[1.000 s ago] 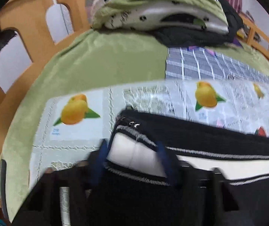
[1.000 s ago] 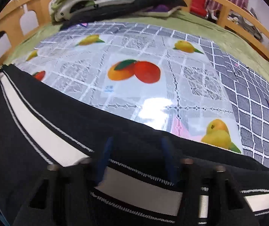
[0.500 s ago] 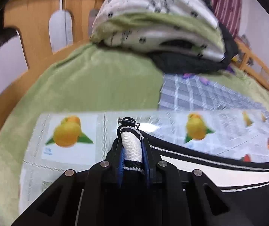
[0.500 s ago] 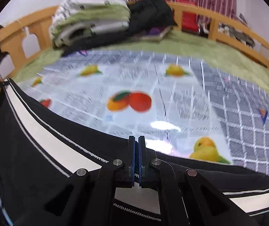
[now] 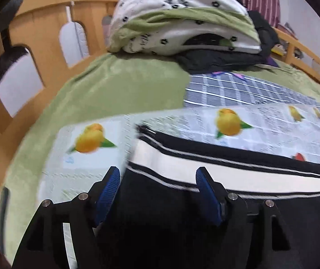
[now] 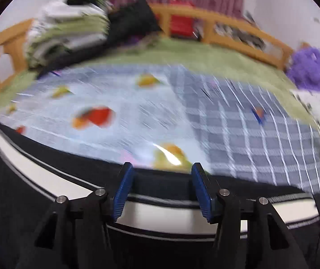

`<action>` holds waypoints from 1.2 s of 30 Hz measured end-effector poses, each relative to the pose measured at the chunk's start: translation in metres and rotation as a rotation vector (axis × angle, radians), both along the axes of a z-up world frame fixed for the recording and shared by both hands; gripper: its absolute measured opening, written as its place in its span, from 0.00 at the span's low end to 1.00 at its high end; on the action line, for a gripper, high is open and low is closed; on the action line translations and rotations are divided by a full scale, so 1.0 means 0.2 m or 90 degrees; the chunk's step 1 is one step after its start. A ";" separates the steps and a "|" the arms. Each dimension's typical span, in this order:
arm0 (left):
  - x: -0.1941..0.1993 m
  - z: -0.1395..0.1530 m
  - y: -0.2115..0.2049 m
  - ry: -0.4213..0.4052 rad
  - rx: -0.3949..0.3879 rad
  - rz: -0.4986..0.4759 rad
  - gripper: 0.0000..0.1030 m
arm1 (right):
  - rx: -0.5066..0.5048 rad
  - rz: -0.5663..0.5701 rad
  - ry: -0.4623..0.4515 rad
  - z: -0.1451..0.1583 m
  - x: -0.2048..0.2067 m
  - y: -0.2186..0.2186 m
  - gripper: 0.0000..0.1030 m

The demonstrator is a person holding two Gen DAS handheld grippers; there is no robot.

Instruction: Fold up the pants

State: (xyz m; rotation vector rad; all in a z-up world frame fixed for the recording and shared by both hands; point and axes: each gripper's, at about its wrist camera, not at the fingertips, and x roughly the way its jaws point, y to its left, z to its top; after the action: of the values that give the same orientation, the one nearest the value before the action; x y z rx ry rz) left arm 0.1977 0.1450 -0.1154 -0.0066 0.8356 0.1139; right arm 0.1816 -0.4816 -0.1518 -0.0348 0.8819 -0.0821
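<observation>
Black pants point(image 5: 238, 157) with a white side stripe lie flat on a fruit-print mat point(image 5: 88, 159). My left gripper point(image 5: 157, 179) is open over the pants' end, its blue pads either side of the stripe, holding nothing. In the right wrist view the same pants point(image 6: 36, 179) stretch across the bottom. My right gripper point(image 6: 161, 177) is open above the stripe near the pants' far edge, holding nothing.
A pile of folded bedding point(image 5: 182, 18) and dark clothes point(image 5: 222, 60) sits at the bed's head. Wooden rails point(image 5: 48, 51) run round the green bed cover point(image 5: 115, 85). A grey checked cloth point(image 6: 260, 134) lies to the right, a purple fluffy thing point(image 6: 308, 69) beyond it.
Half a second ago both grippers were shut on the pants' striped edge. Both have now opened and let go; the pants lie flat. The right view is blurred by movement.
</observation>
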 end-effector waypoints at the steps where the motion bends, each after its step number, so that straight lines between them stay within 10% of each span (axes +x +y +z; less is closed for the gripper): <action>1: 0.00 -0.01 -0.02 0.005 -0.004 -0.007 0.67 | -0.005 0.001 0.018 -0.06 0.03 -0.01 0.37; 17: -0.11 -0.04 -0.17 0.028 0.033 -0.027 0.67 | -0.045 0.133 0.062 -0.09 0.07 0.03 0.44; 22: -0.12 -0.03 -0.19 0.033 0.020 -0.024 0.67 | -0.097 0.211 0.105 -0.10 0.11 0.11 0.04; 36: -0.19 0.02 -0.26 0.031 0.035 -0.022 0.67 | 0.002 0.126 0.043 -0.02 0.11 -0.02 0.08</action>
State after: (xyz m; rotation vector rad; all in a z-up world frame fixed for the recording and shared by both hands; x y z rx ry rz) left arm 0.1594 0.0938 -0.1120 0.0630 0.8813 0.1046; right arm 0.2028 -0.4864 -0.1562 -0.1230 0.9424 0.1058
